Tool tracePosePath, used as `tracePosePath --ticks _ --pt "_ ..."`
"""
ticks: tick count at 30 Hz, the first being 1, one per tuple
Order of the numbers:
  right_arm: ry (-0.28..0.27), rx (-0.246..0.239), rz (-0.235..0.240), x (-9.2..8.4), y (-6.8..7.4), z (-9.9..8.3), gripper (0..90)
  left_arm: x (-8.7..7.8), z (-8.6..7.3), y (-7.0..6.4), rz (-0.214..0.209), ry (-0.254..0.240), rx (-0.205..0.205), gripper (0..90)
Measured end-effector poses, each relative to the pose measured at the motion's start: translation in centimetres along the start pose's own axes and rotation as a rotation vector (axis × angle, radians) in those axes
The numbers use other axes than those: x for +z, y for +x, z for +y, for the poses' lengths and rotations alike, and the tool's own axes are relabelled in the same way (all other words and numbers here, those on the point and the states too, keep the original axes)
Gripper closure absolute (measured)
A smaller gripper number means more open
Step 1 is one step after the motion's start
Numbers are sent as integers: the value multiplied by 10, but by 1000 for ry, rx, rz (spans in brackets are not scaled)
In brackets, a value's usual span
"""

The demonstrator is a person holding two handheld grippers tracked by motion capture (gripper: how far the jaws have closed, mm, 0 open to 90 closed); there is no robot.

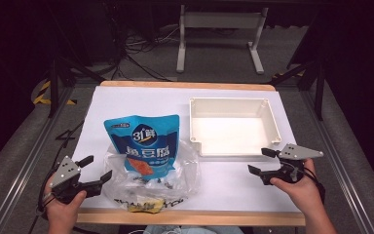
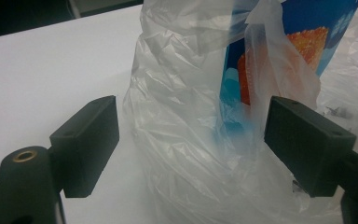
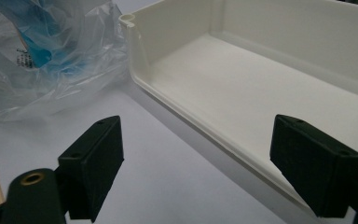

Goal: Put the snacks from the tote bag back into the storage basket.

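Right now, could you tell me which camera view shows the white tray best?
The high view: the whole white tray shows, rim to rim. The right gripper view shows its near wall and floor close up; the left gripper view faces the plastic bag instead.

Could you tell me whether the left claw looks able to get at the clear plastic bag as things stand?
Probably yes: the left claw is open, and the clear plastic bag bulges right between its jaws with nothing in front of it. The blue pouch sits partly inside the bag.

The clear plastic bag veils the blue pouch's lower part, blurring the yellow item
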State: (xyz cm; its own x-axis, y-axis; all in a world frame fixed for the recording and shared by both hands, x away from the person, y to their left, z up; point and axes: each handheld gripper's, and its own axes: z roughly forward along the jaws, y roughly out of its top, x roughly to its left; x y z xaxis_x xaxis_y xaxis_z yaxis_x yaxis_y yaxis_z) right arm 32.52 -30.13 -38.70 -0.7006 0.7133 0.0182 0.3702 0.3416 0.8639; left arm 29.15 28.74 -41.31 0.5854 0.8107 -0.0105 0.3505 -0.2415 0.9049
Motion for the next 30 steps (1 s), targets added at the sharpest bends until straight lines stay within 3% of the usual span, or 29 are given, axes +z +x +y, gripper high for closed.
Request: tracePosePath --ticks 12,19,26,30 --pt "-63 -10 -37 3 1 1 151 -6 2 -2 27 -71 -9 184" --pt "-25 -44 -59 1 3 5 152 -7 2 -1 31 -71 -14 182" --pt "-38 -52 -42 -1 6 10 152 -8 3 -3 43 -71 -13 181" --pt "-51 -49 -23 -1 9 14 153 -7 3 -5 89 -50 1 181"
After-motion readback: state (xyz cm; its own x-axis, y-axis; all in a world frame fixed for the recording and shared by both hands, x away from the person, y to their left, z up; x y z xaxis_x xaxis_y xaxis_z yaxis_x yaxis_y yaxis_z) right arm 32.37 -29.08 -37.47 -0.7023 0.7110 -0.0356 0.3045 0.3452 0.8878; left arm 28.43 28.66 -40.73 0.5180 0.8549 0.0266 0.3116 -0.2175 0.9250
